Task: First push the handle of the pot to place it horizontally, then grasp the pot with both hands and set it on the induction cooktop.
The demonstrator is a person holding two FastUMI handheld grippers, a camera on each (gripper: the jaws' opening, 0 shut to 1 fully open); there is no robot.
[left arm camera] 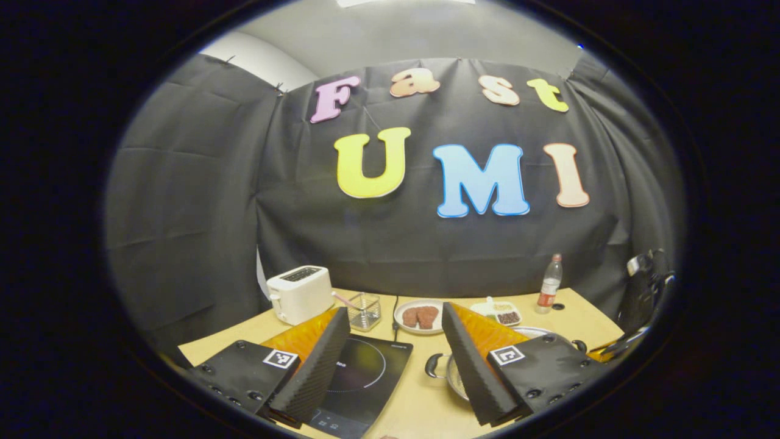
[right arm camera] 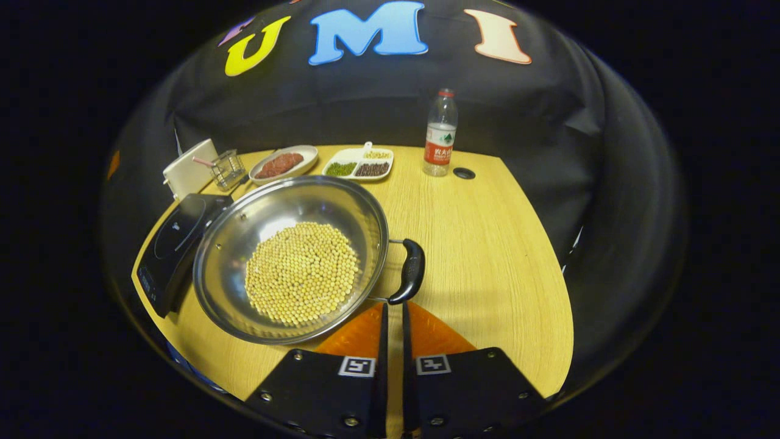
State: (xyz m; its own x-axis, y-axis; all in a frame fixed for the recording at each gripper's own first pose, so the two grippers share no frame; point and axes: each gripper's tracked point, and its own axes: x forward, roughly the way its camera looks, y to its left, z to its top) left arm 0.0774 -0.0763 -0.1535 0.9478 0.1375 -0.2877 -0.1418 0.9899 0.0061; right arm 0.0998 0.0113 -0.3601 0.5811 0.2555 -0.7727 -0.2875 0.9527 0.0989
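The pot (right arm camera: 292, 259), a steel pan loaded with pale beans (right arm camera: 301, 271), is being seen just ahead and to the left of the right gripper (right arm camera: 393, 317), resting on the wooden table (right arm camera: 487, 256). Its near black handle (right arm camera: 411, 271) is lying directly before the fingertips, apparently touching or just short of them; contact cannot be confirmed. The right gripper's fingers are being held nearly closed, with only a thin slit between them and nothing held.

The left gripper (left arm camera: 396, 360) is being held released, fingers spread wide and empty. The induction cooktop (left arm camera: 365, 381) is lying ahead between its fingers and partly under the left finger; the pot's far handle (left arm camera: 434, 364) and rim are showing just left of the right finger.

Risks are being judged as follows. A push delivered off-centre on the handle is likely to spin or slide the whole pot toward the cooktop's edge, which is lying just beside the rim. A jolt or an uneven two-handed lift is likely to spill the beans, since no lid is fitted.

Beyond the pot, from left to right, a white toaster (right arm camera: 189, 167), a small wire basket (right arm camera: 228, 167), a plate of meat (right arm camera: 283, 163), a divided dish (right arm camera: 359, 164), a water bottle (right arm camera: 440, 134) and a table grommet (right arm camera: 464, 173) are being noted. All are standing well apart from the pot, and the path onto the cooktop is not being obstructed.
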